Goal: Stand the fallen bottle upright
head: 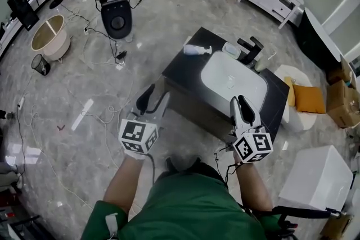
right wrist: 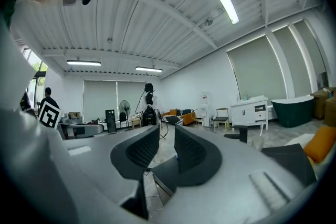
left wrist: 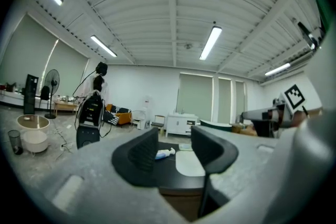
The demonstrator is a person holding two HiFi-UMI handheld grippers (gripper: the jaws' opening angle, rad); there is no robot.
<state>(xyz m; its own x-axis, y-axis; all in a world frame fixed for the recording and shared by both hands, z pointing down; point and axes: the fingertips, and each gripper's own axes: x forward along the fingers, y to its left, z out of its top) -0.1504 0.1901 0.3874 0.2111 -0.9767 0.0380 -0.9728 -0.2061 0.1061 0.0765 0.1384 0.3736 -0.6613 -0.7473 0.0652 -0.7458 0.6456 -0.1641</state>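
Observation:
A white bottle (head: 197,50) lies on its side at the far left corner of the dark vanity counter (head: 183,73). My left gripper (head: 156,99) hovers short of the counter's near left edge, open, with nothing between its fingers. In the left gripper view the bottle (left wrist: 164,153) shows far off through the gap of the left gripper (left wrist: 175,144). My right gripper (head: 241,105) is over the counter's near edge by the white basin (head: 233,82). In its own view the right gripper (right wrist: 167,144) stands slightly open with only floor showing through the narrow gap.
A black faucet (head: 250,49), a white dish (head: 230,50) and a clear cup (head: 264,59) stand behind the basin. Cables trail over the floor toward a black machine (head: 116,5). A white box (head: 318,177) and an orange cushion (head: 308,98) are at the right.

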